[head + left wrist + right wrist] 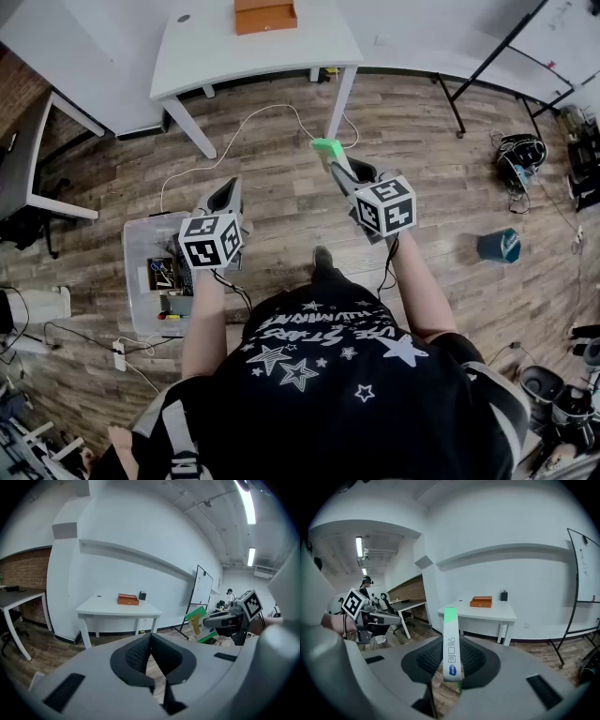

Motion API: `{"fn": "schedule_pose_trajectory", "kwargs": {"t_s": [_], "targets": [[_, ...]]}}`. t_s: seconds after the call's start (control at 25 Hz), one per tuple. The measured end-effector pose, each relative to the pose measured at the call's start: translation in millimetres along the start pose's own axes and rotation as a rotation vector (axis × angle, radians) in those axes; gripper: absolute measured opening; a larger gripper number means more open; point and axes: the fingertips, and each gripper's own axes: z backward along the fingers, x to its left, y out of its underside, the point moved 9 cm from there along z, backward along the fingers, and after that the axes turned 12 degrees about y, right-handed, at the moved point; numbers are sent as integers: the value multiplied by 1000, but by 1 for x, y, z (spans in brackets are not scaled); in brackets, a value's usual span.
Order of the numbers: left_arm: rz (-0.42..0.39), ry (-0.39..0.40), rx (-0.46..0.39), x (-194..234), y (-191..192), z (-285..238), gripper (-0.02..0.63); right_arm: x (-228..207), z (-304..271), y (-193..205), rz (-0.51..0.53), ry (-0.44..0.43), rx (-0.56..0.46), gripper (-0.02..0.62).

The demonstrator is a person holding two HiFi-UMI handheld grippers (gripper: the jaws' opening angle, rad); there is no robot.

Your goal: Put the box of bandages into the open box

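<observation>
The right gripper [347, 176] clamps the box of bandages [451, 641] upright between its jaws, green end past the tips. To its left, the left gripper [151, 639] has its jaws pressed together on nothing. Well ahead of both, the orange box [265, 15] sits on a white table [202, 56].

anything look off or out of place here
Nothing looks spilled or damaged. The bandage box stands upright, held by the right gripper; the left gripper is shut and empty. Only a loose white cable trails across the floor.
</observation>
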Motion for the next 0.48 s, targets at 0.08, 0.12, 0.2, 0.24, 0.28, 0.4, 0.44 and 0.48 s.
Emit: {"fn": "schedule_pose_trajectory", "kwargs": {"t_s": [0.08, 0.12, 0.2, 0.24, 0.28, 0.4, 0.44, 0.48], "targets": [[1, 0, 1, -3, -2, -2, 20, -2, 1, -1, 2, -5, 0, 114], [0, 0, 1, -4, -3, -3, 20, -3, 1, -2, 3, -7, 1, 114], [0, -1, 1, -5, -4, -6, 20, -6, 0, -3, 4, -9, 2, 114], [0, -2, 1, -6, -4, -8, 20, -8, -1, -3, 4, -9, 3, 114], [1, -3, 2, -6, -4, -9, 20, -9, -1, -2, 3, -9, 4, 114], [4, -7, 8, -7, -4, -13, 20, -14, -4, -2, 8, -14, 5, 114], [5, -9, 10, -8, -4, -15, 20, -16, -5, -2, 12, -18, 7, 115], [6, -12, 11, -9, -4, -17, 20, -19, -6, -2, 15, -24, 8, 114]]}}
